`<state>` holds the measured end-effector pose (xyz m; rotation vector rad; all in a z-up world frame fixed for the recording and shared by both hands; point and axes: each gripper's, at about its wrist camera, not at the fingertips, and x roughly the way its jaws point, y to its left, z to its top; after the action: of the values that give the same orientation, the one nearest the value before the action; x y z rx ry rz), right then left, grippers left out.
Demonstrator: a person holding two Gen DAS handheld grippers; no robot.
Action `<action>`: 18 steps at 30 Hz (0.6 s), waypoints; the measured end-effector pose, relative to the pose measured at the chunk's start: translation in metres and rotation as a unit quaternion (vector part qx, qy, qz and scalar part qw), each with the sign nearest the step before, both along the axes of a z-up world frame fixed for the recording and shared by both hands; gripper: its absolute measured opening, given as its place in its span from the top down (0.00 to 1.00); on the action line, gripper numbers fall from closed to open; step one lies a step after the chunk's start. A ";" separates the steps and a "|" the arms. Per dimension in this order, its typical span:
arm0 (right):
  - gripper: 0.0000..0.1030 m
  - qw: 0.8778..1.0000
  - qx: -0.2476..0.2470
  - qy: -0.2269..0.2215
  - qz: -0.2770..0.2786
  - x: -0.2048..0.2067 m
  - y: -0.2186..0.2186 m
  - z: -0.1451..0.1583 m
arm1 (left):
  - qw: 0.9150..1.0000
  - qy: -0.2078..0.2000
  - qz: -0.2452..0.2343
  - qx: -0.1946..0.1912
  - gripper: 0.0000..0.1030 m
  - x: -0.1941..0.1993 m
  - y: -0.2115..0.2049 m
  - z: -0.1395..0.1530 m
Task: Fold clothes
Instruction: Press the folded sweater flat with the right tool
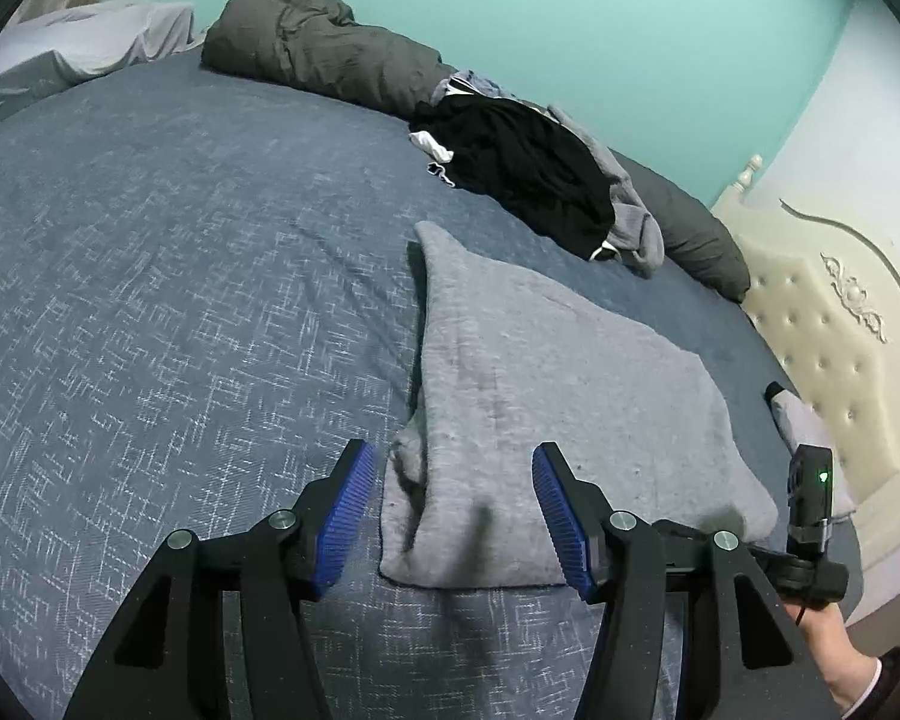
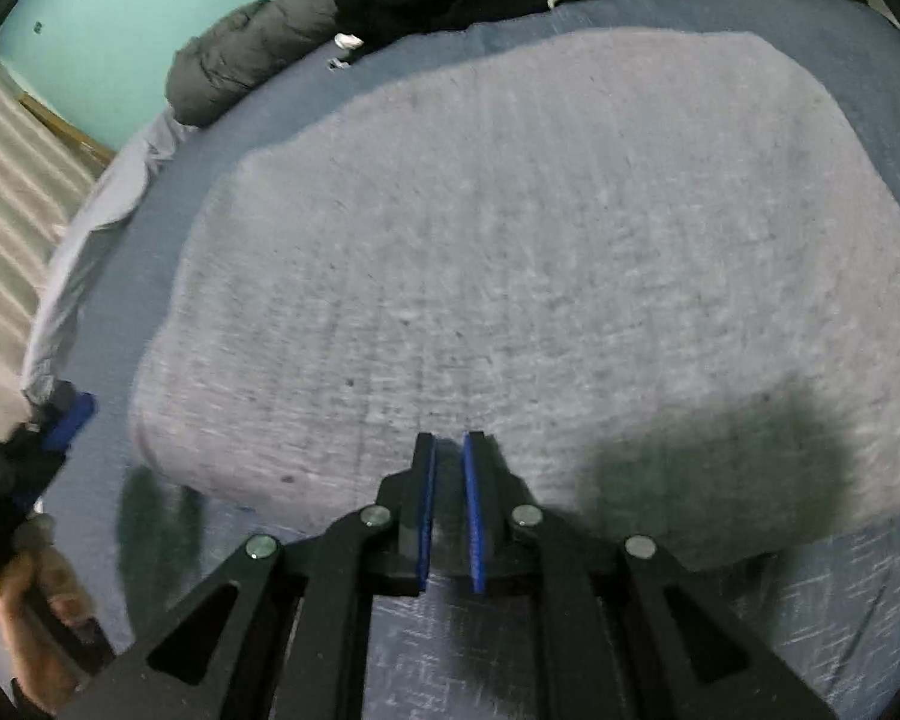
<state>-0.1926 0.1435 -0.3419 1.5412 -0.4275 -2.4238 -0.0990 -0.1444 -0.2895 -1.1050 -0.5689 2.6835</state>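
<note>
A grey garment [image 1: 540, 390] lies folded on the blue-grey bed sheet [image 1: 150, 300], pointed at its far end and with a bunched edge on its near left. My left gripper [image 1: 453, 450] is open, hovering over the garment's near left part, with nothing between its blue pads [image 1: 354, 510]. In the right wrist view the same garment [image 2: 510, 240] fills the frame, blurred. My right gripper [image 2: 450, 438] sits above its near edge with its pads almost together and nothing visibly between them. It casts a shadow on the cloth to its right. From the left wrist view the right gripper [image 1: 810, 498] shows beside the garment's right corner.
A pile of black and grey clothes [image 1: 528, 168] lies at the far side of the bed, next to a dark grey rolled duvet [image 1: 318, 48]. A pale pillow [image 1: 90, 42] is far left. A cream tufted headboard [image 1: 822, 330] borders the right, with a small grey item [image 1: 795, 414] by it.
</note>
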 end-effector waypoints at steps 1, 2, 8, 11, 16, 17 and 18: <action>0.95 1.000 0.005 0.006 -0.001 0.001 -0.001 -0.002 | 1.000 -0.001 -0.001 -0.003 0.42 -0.001 0.000 -0.001; 0.95 1.000 0.010 0.011 -0.001 0.003 -0.003 -0.002 | 1.000 -0.002 -0.003 -0.004 0.42 -0.002 0.001 -0.001; 0.96 1.000 0.018 0.019 -0.004 0.006 -0.005 -0.008 | 1.000 0.000 -0.009 0.005 0.42 -0.002 0.002 -0.004; 0.97 1.000 0.003 0.005 -0.013 0.006 0.000 0.000 | 1.000 0.000 -0.009 0.008 0.42 0.000 0.001 -0.006; 0.96 1.000 0.000 0.012 -0.019 0.019 0.002 0.011 | 1.000 -0.001 -0.003 0.017 0.42 0.002 -0.006 -0.007; 0.96 1.000 0.004 0.011 -0.017 0.020 0.001 0.008 | 1.000 -0.001 -0.003 0.020 0.42 0.003 -0.007 -0.007; 0.96 1.000 0.009 0.011 -0.015 0.022 0.000 0.005 | 1.000 0.000 -0.004 0.022 0.42 0.003 -0.008 -0.006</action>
<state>-0.1709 0.1433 -0.3370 1.5252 -0.4295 -2.4710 -0.0961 -0.1525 -0.2958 -1.0944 -0.6193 2.6512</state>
